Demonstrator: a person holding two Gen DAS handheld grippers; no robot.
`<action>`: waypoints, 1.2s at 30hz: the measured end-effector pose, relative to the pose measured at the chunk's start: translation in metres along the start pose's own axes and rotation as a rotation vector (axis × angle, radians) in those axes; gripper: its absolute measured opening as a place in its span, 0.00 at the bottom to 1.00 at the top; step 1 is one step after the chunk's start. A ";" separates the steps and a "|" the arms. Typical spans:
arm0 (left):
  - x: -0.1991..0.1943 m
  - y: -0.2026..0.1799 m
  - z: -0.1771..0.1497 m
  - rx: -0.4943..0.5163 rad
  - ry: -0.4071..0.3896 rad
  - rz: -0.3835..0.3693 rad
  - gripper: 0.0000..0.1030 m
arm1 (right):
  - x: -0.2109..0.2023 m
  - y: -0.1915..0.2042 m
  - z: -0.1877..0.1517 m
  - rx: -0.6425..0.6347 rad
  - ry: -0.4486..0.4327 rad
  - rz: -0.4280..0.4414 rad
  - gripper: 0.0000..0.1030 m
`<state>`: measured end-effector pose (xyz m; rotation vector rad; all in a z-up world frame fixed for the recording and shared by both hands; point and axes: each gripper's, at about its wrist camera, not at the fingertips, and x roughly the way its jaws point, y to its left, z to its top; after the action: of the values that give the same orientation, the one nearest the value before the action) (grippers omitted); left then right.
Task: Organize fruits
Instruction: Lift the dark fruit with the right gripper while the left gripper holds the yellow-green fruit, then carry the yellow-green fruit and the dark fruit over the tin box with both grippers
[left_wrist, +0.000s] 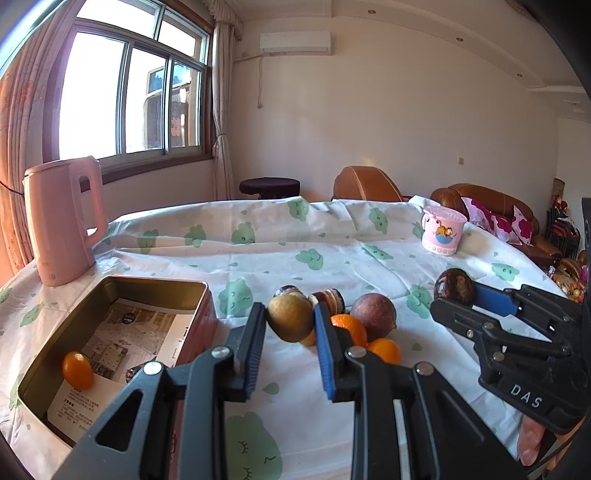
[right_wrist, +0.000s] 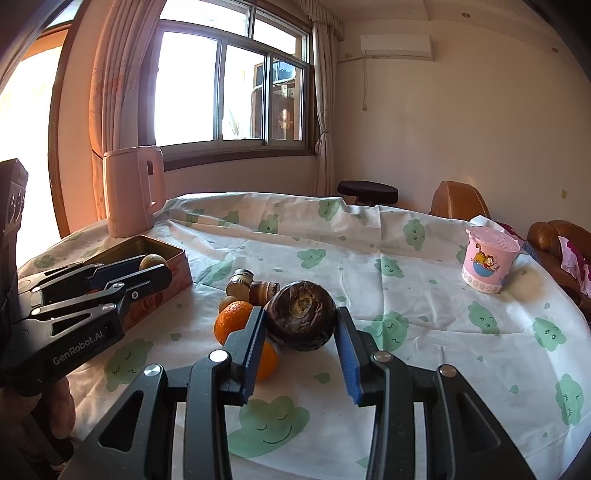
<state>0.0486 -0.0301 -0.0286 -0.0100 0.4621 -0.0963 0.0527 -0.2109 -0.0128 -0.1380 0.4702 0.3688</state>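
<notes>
My left gripper (left_wrist: 290, 326) is shut on a yellow-green round fruit (left_wrist: 290, 317) and holds it above the cloth beside the open metal tin (left_wrist: 155, 286). The tin holds a small orange kumquat (left_wrist: 77, 369). My right gripper (right_wrist: 300, 332) is shut on a dark brown water chestnut (right_wrist: 300, 319); it also shows in the left wrist view (left_wrist: 454, 286). On the cloth lie oranges (right_wrist: 232, 321), a reddish-brown passion fruit (left_wrist: 373, 315) and more chestnuts (right_wrist: 255, 286).
A pink kettle (left_wrist: 61, 225) stands behind the tin at the table's far left. A pink cartoon cup (left_wrist: 443, 230) stands at the far right. The table carries a white cloth with green clouds (left_wrist: 258, 243). Sofas stand beyond the table.
</notes>
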 end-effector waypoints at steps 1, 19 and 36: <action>0.000 0.000 0.000 0.000 -0.002 0.001 0.27 | -0.001 0.000 0.000 0.000 -0.002 -0.001 0.38; -0.010 -0.002 0.001 0.011 -0.044 0.021 0.27 | -0.008 0.001 -0.001 -0.010 -0.040 -0.008 0.38; -0.027 0.021 -0.001 0.001 -0.061 0.082 0.27 | -0.018 0.030 0.021 -0.100 -0.061 0.025 0.38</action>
<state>0.0258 -0.0066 -0.0177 0.0072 0.4010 -0.0154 0.0352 -0.1848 0.0125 -0.2177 0.3935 0.4203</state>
